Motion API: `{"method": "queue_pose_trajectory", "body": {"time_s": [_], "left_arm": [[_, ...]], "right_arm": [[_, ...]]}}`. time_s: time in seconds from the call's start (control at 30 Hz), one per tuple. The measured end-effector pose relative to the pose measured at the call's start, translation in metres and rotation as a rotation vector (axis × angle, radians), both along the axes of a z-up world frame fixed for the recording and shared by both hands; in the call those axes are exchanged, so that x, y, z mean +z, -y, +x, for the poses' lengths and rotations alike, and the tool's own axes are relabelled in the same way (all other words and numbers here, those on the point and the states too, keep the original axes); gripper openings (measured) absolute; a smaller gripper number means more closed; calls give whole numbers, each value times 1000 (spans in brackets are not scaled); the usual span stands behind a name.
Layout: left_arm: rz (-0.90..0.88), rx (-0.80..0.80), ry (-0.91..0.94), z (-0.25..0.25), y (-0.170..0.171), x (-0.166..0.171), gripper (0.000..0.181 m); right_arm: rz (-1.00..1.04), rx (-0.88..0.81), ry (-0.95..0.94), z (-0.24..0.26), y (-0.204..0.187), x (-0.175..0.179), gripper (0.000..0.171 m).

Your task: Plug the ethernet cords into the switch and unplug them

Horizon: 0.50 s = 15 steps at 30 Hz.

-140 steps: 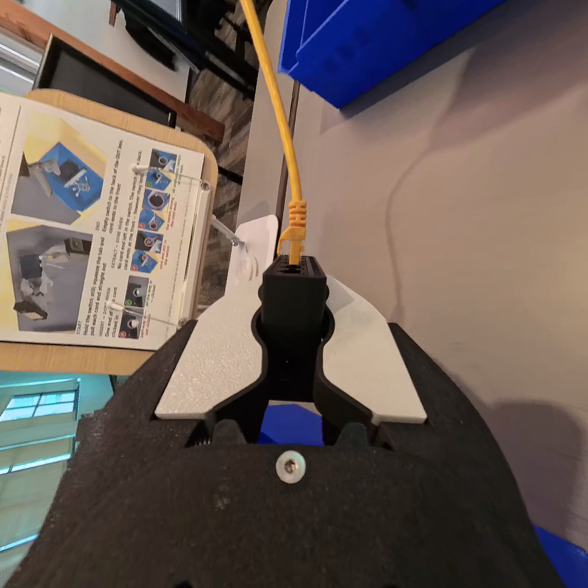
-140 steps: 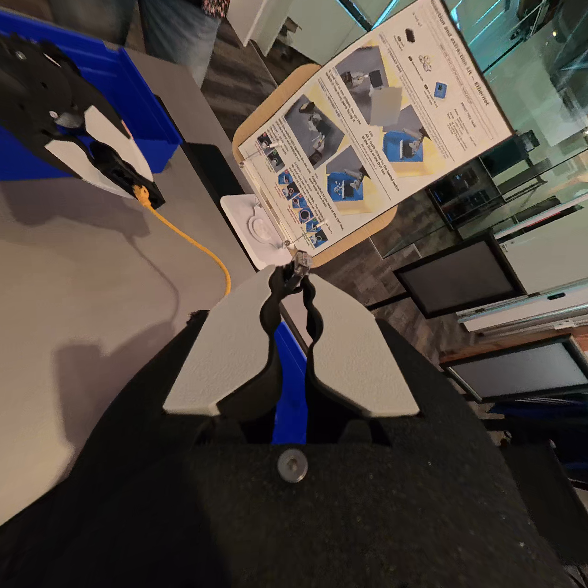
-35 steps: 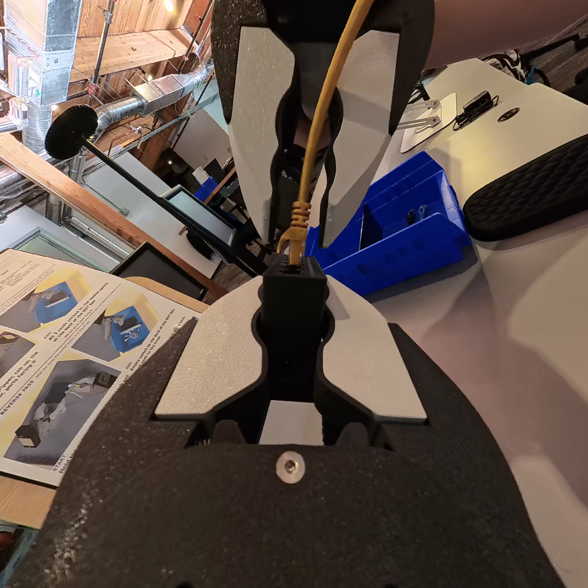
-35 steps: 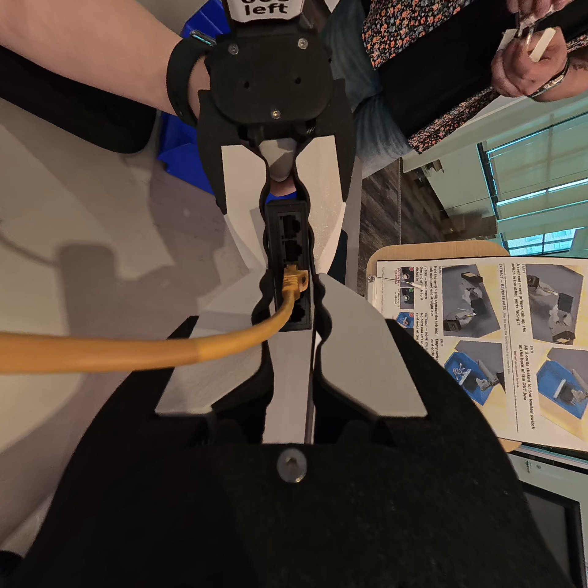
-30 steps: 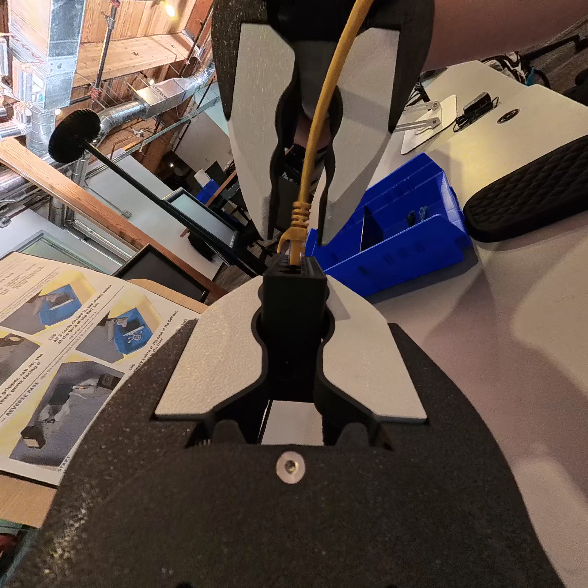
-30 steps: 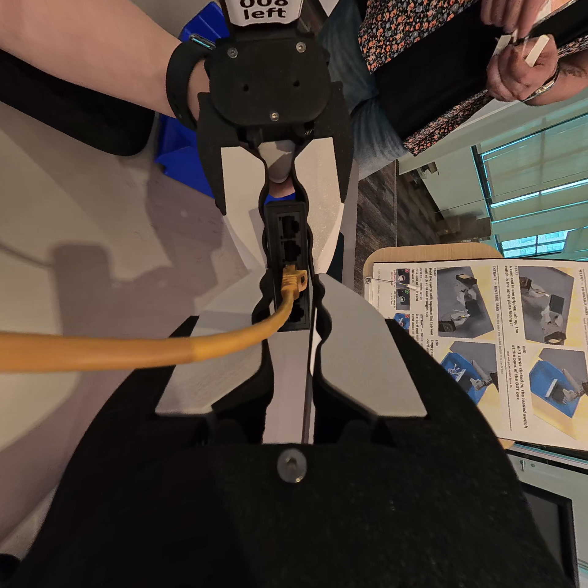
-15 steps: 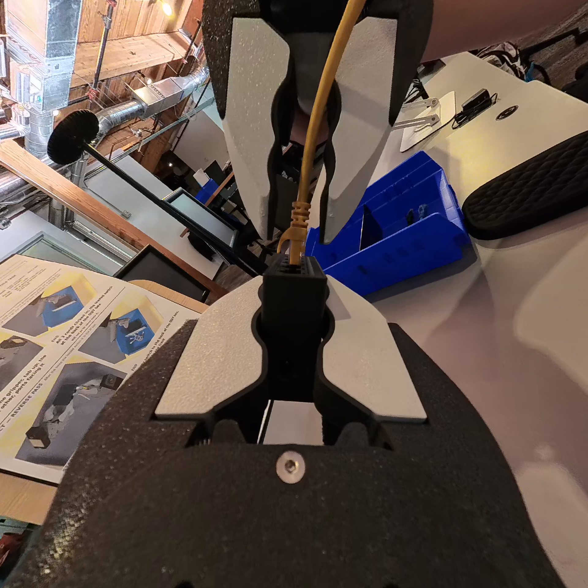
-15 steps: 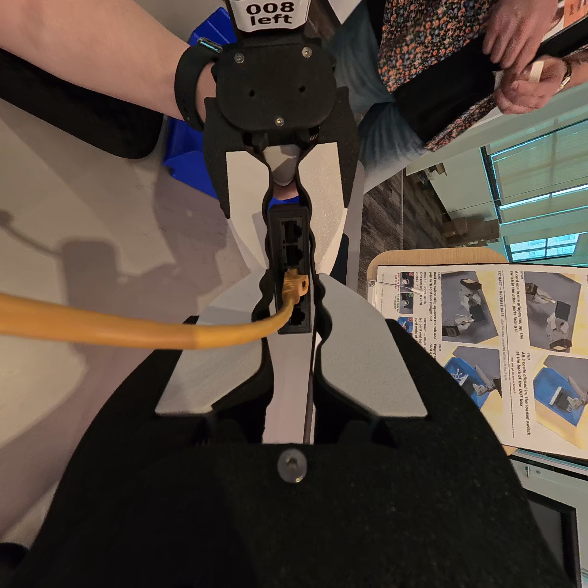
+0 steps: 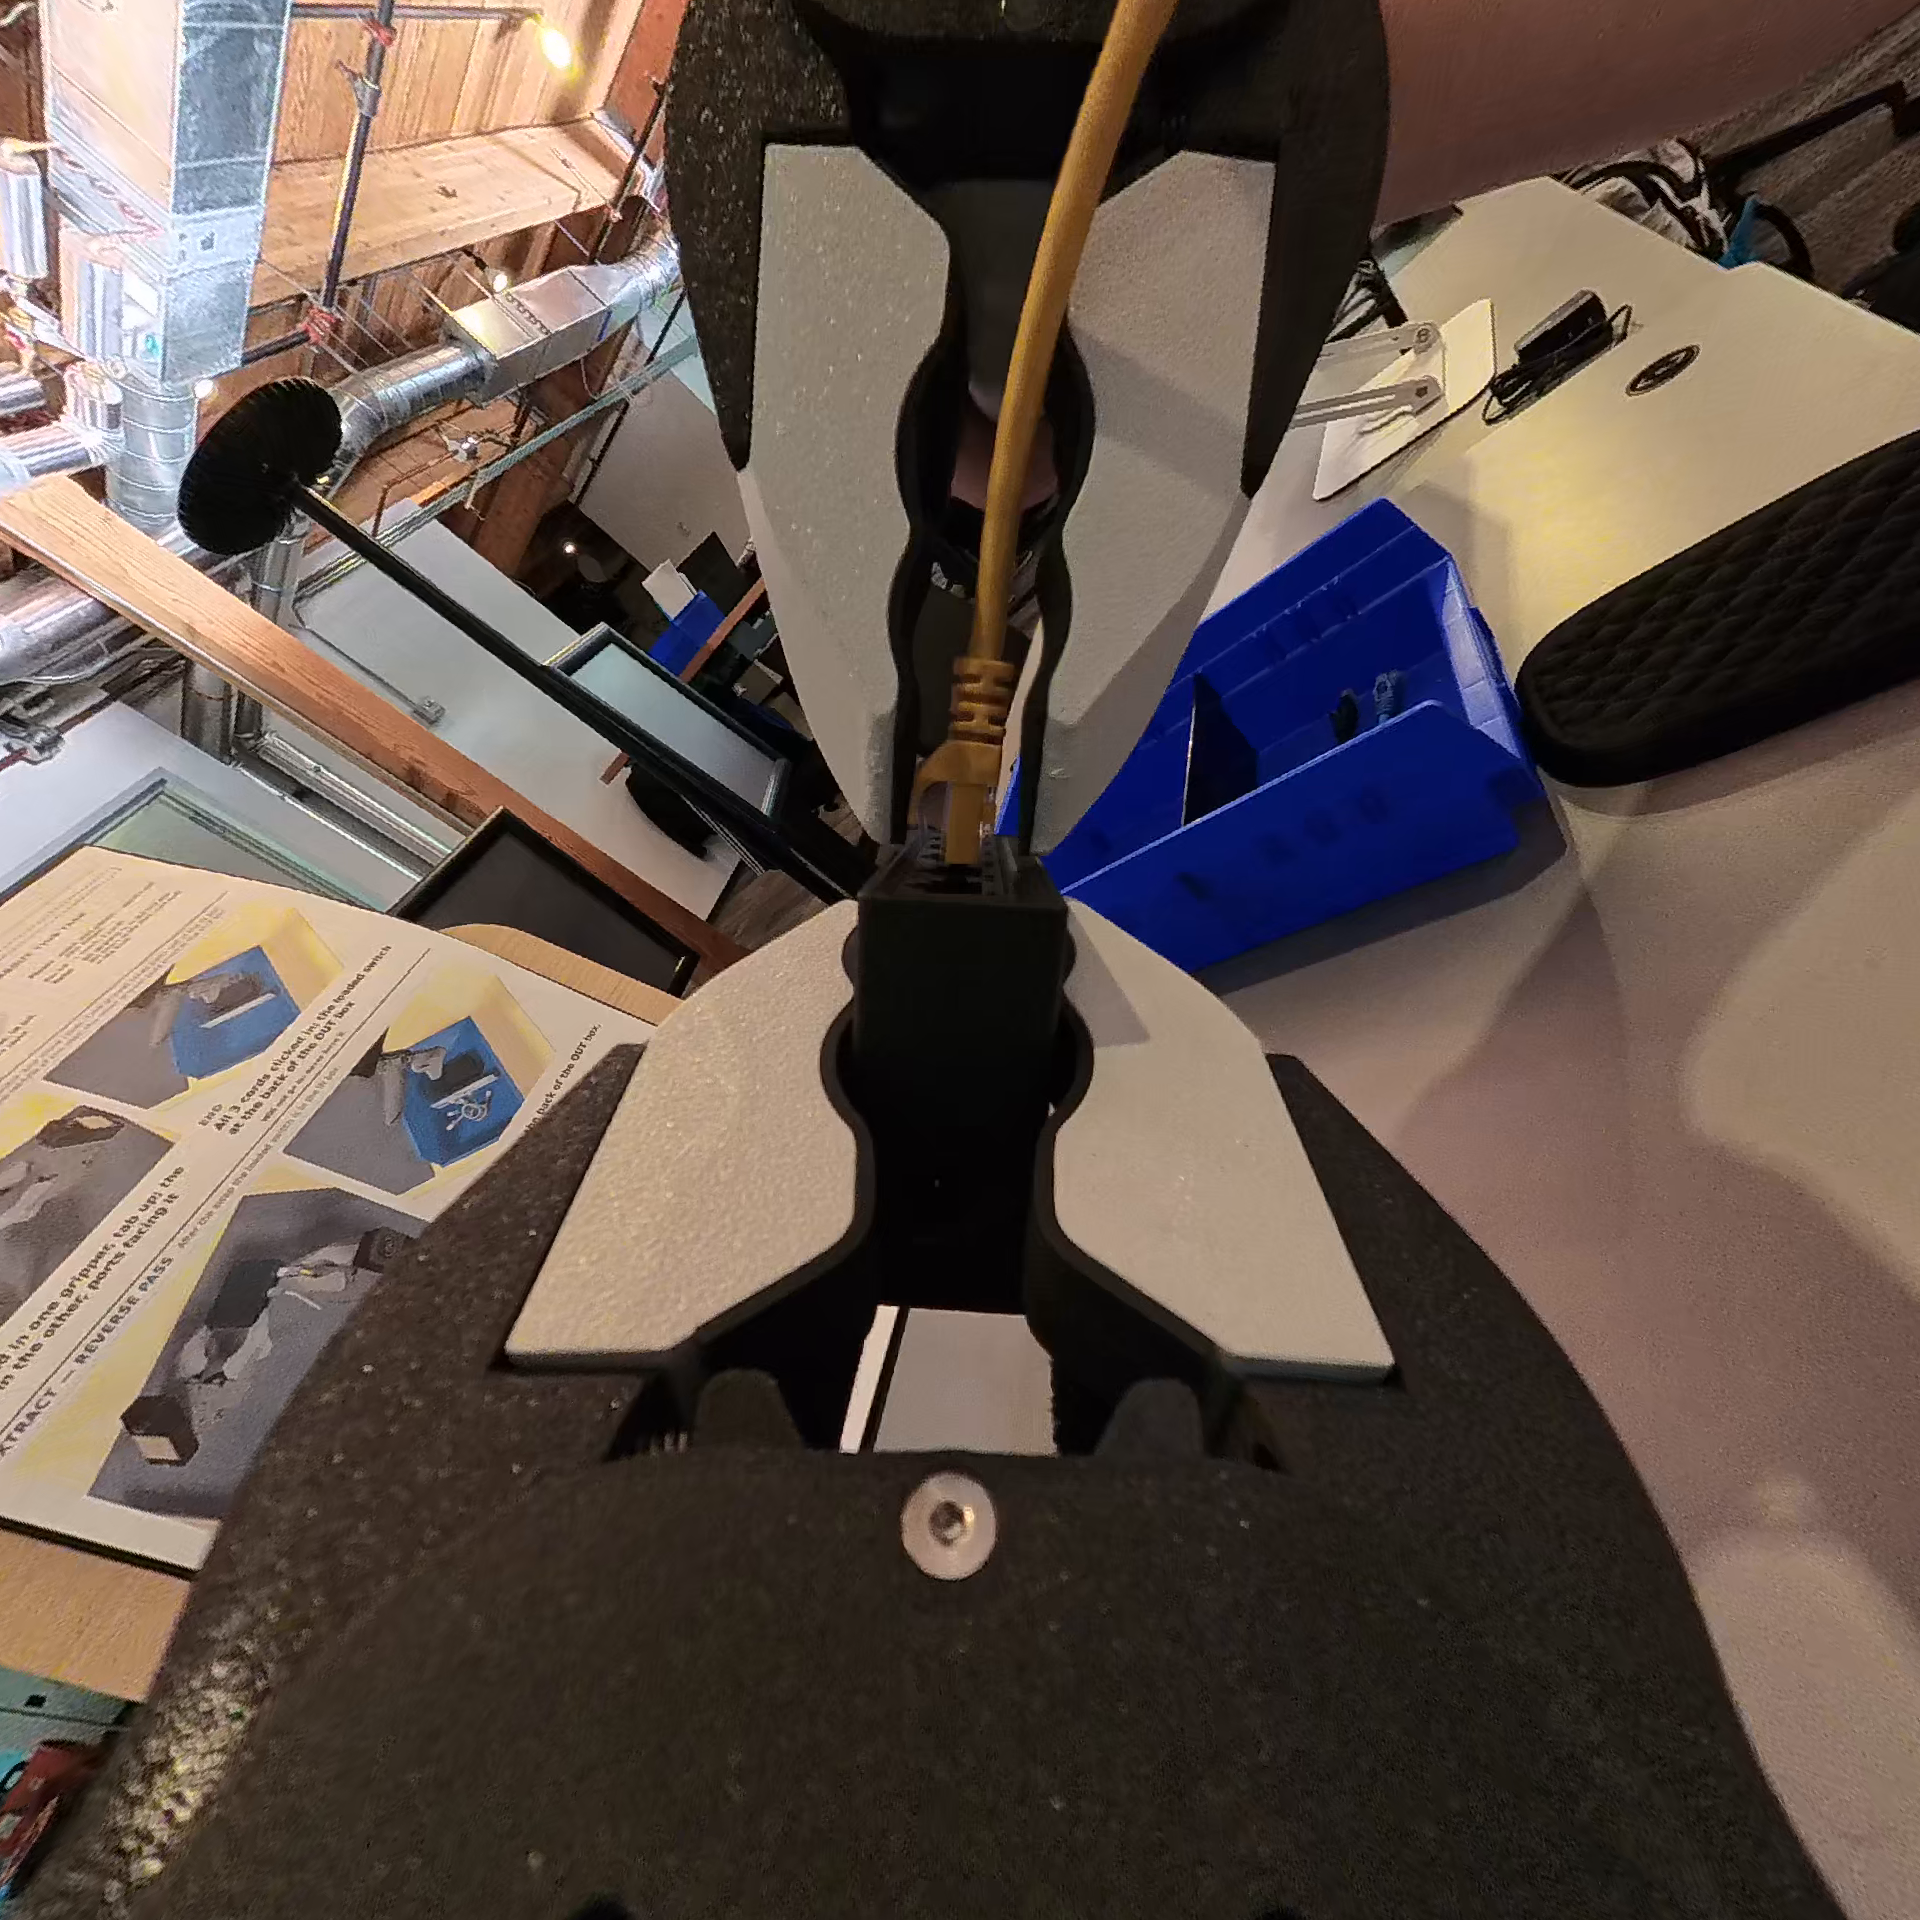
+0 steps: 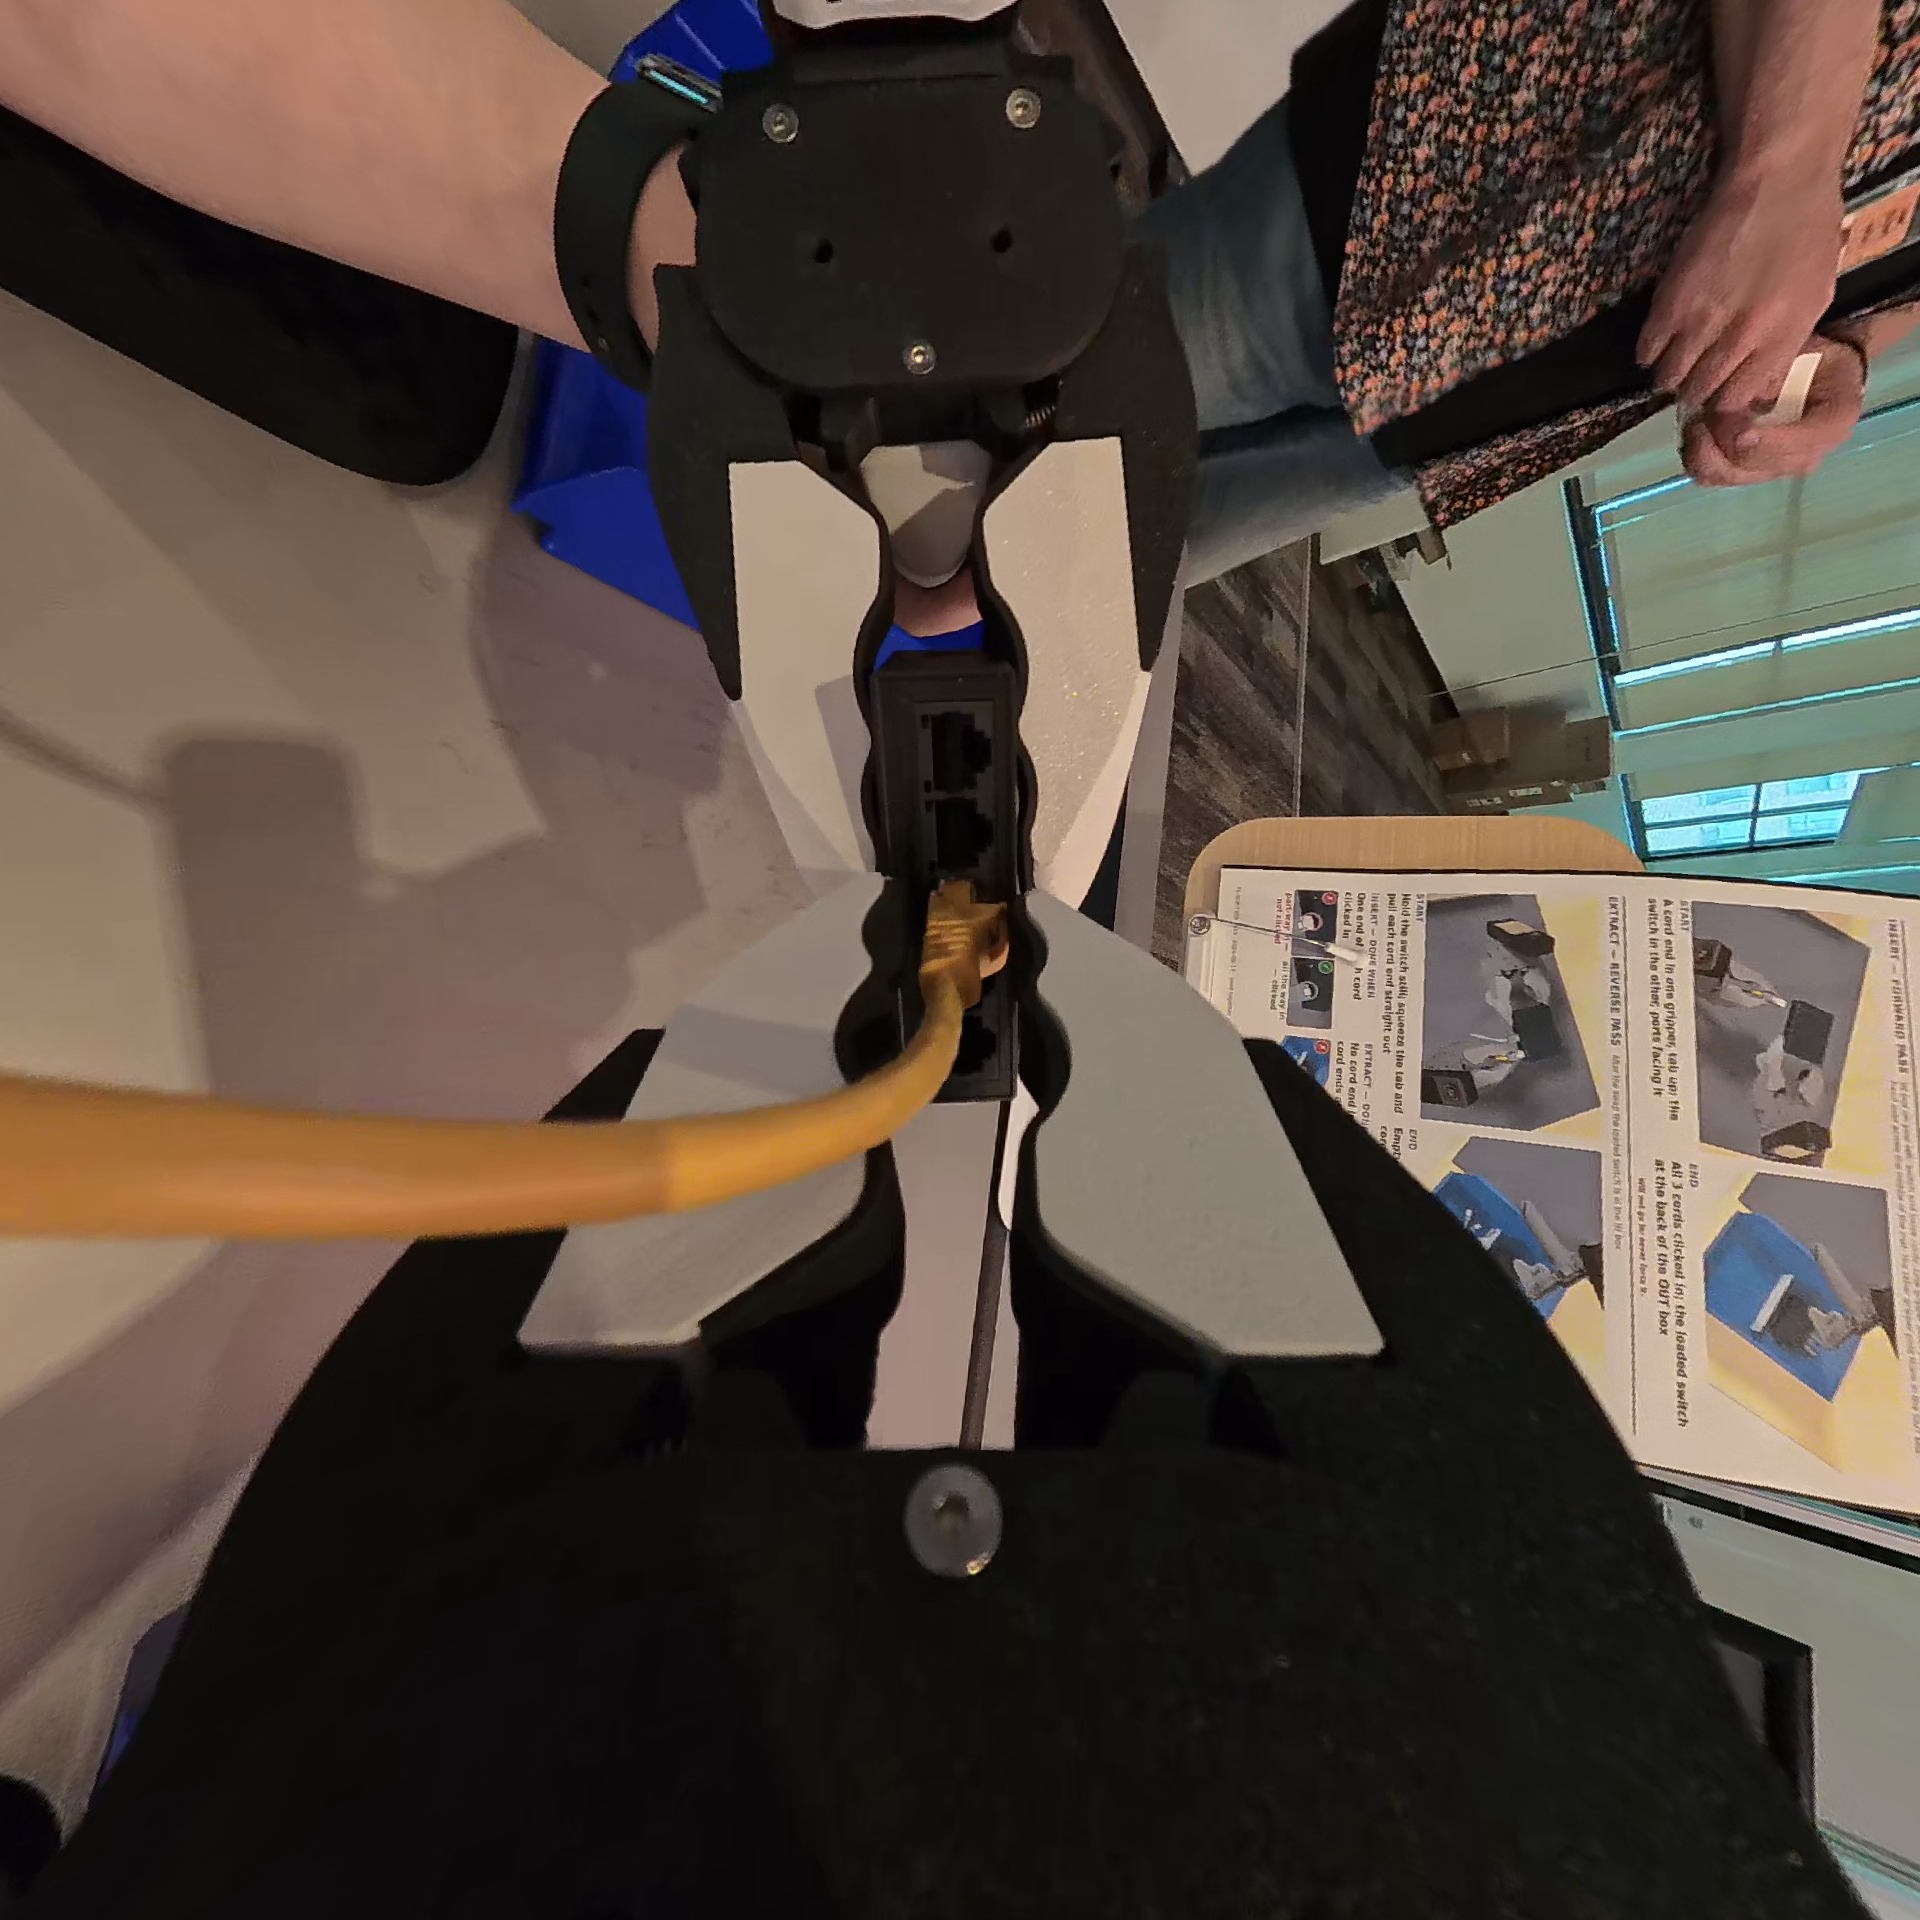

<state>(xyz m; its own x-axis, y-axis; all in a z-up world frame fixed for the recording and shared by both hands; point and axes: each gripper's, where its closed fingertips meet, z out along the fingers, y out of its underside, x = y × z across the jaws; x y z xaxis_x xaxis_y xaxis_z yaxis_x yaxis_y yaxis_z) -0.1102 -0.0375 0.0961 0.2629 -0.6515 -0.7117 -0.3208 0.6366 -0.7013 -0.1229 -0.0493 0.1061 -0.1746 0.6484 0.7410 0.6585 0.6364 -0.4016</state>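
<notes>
Right wrist view: above a grey table (image 10: pixel 312 831), the left gripper (image 10: pixel 940 665) clamps a black ethernet switch (image 10: pixel 951 790), long axis running near to far, ports facing the camera. The right gripper (image 10: pixel 951 966), slightly parted, flanks the yellow ethernet cord's (image 10: pixel 416 1153) plug (image 10: pixel 961 940), seated in the third port.

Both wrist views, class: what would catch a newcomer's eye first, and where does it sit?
The yellow ethernet cord sweeps in from the left and plugs into the black switch at centre. The left tongs clamp that switch, while the right tongs flank the plug. A blue bin sits on the grey table behind.
</notes>
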Motion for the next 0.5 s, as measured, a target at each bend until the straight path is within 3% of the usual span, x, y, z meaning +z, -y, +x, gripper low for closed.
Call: {"method": "queue_pose_trajectory", "body": {"time_s": [0.5], "left_arm": [[13, 21, -4, -1, -2, 2, 29]], "right_arm": [[26, -18, -13, 2, -2, 4, 13]]}}
